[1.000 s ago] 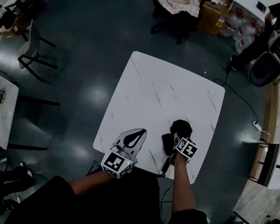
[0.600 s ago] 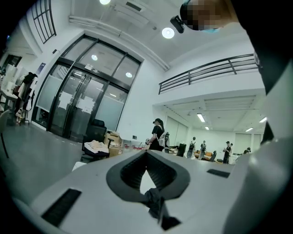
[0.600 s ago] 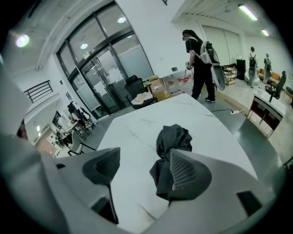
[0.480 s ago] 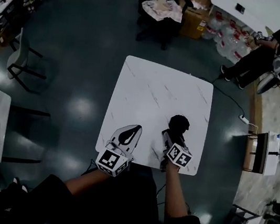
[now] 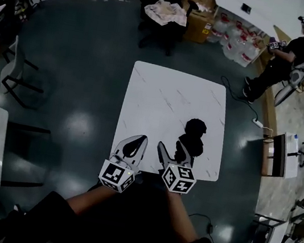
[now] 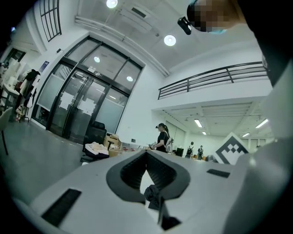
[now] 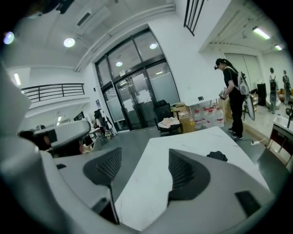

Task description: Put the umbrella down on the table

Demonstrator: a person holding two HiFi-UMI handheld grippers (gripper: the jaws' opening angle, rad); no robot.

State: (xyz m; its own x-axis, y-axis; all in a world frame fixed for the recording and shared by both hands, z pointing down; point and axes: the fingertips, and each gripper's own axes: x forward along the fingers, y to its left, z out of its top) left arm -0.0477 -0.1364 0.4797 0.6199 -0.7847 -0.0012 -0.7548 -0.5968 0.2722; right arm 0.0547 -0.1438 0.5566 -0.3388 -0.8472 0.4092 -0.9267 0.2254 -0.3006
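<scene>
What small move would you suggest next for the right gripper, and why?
Probably draw the right gripper back off the table: its jaws stand apart with nothing between them, and the black umbrella lies on the tabletop, apart from it, so the task looks done.

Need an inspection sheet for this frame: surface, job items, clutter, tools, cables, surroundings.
Surface: white table, marbled top.
Job's things: black umbrella lying on the table's right side, held by neither tool.
Clutter: nothing seen on the table.
Grippers: left tool shut, empty; right tool open, empty, close to the umbrella.
Cables: power strip on the floor right of the table.
Surroundings: chair with cloth, water jugs, standing person.
</scene>
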